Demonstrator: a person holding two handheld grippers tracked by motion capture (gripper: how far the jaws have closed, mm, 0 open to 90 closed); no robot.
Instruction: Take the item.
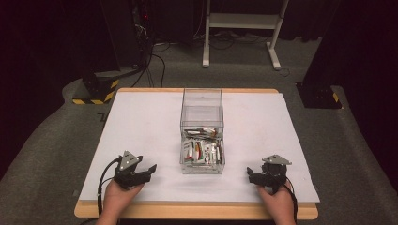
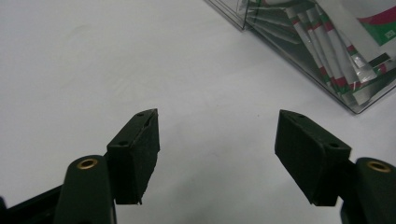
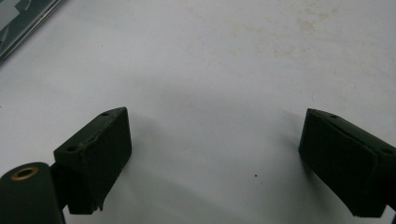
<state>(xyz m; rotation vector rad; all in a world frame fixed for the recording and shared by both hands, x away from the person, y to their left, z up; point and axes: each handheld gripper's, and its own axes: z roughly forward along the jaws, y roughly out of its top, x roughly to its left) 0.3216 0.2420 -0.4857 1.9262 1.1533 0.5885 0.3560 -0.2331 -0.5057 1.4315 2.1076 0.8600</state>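
A clear plastic box (image 1: 202,129) stands at the middle of the white table, its near half holding several red, white and green sachets (image 1: 202,151). My left gripper (image 1: 151,169) rests near the front edge, left of the box, jaws wide open and empty. My right gripper (image 1: 250,174) rests near the front edge to the box's right, also open and empty. In the left gripper view the box corner (image 2: 355,105) with sachets (image 2: 327,46) lies at upper right, beyond the open gripper (image 2: 217,142). In the right gripper view the gripper (image 3: 215,149) gapes over bare table, with the box edge (image 3: 23,23) at upper left.
The white table sheet (image 1: 141,126) spreads around the box. Beyond the table stand a white frame (image 1: 241,28), black equipment with cables (image 1: 141,42) and a yellow-black striped base (image 1: 96,91) on grey carpet.
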